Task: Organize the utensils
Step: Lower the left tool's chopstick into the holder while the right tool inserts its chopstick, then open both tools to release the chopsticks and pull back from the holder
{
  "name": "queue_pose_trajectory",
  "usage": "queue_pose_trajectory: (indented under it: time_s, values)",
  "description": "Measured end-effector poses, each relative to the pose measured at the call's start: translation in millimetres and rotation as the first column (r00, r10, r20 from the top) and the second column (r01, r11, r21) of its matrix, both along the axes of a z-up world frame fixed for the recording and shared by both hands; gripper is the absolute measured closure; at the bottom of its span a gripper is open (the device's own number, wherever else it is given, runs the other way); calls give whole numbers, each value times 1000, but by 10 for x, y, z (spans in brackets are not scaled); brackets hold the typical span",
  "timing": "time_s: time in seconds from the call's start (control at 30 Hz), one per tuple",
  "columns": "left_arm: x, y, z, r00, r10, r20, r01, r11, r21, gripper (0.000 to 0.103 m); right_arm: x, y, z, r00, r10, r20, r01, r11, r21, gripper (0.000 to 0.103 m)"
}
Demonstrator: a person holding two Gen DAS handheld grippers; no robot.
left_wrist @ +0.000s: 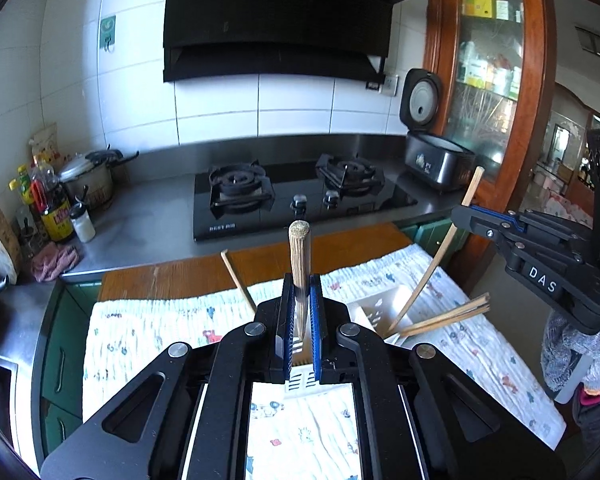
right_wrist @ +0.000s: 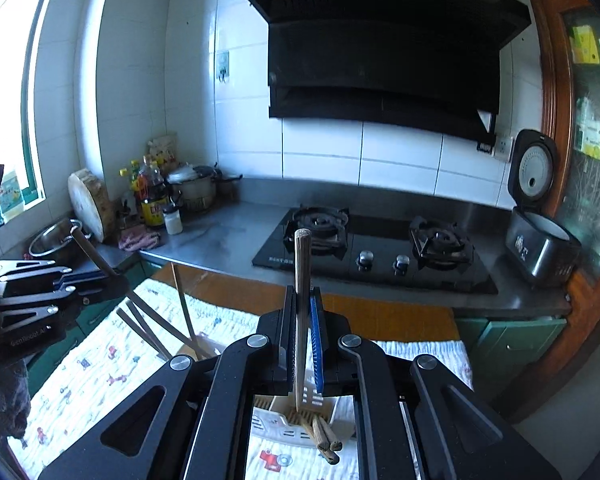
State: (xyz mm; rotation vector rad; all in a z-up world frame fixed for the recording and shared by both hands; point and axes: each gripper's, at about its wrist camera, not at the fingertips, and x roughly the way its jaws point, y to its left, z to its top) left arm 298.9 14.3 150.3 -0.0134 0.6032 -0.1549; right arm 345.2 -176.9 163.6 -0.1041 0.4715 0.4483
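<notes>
My left gripper (left_wrist: 301, 282) is shut on a bamboo chopstick (left_wrist: 299, 252) that stands upright between its blue pads. My right gripper (right_wrist: 302, 294) is likewise shut on an upright chopstick (right_wrist: 302, 264). Both hang over a white slotted utensil holder (left_wrist: 374, 310) on the patterned cloth (left_wrist: 148, 332). Several chopsticks (left_wrist: 446, 316) lean out of the holder. In the left wrist view the right gripper (left_wrist: 466, 216) shows at the right, its chopstick (left_wrist: 436, 264) slanting down into the holder. In the right wrist view the left gripper (right_wrist: 108, 280) shows at the left, and the holder (right_wrist: 274, 424) lies under the fingers.
The cloth covers a wooden table (left_wrist: 172, 276) in front of a steel counter (left_wrist: 152, 224). A black gas hob (left_wrist: 300, 200), an open rice cooker (left_wrist: 436, 160), bottles (left_wrist: 58, 212), a pot (left_wrist: 88, 180) and a pink rag (left_wrist: 56, 262) stand on the counter. A wooden cabinet (left_wrist: 536, 92) rises at the right.
</notes>
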Motion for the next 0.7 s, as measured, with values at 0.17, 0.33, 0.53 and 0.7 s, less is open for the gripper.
queue_pose_trajectory:
  time_s: [0.17,0.33,0.53,0.7]
  values:
    - [61,6,-81,1000,0,-30,0,1000,3,97,51,46,-136,1000,3,-28,-4,1000,-17,96]
    - [106,10,-148,999,5,-52,-4,1000,10,97,73,76,-229,999,10,-45,-11,1000,-27,96]
    - [145,11,-220,997,8,-74,-7,1000,13,97,75,66,-329,998,10,-64,-12,999,-31,96]
    - [172,28,-272,996,12,-89,-11,1000,10,96,78,56,-392,997,9,-77,-11,999,-35,96]
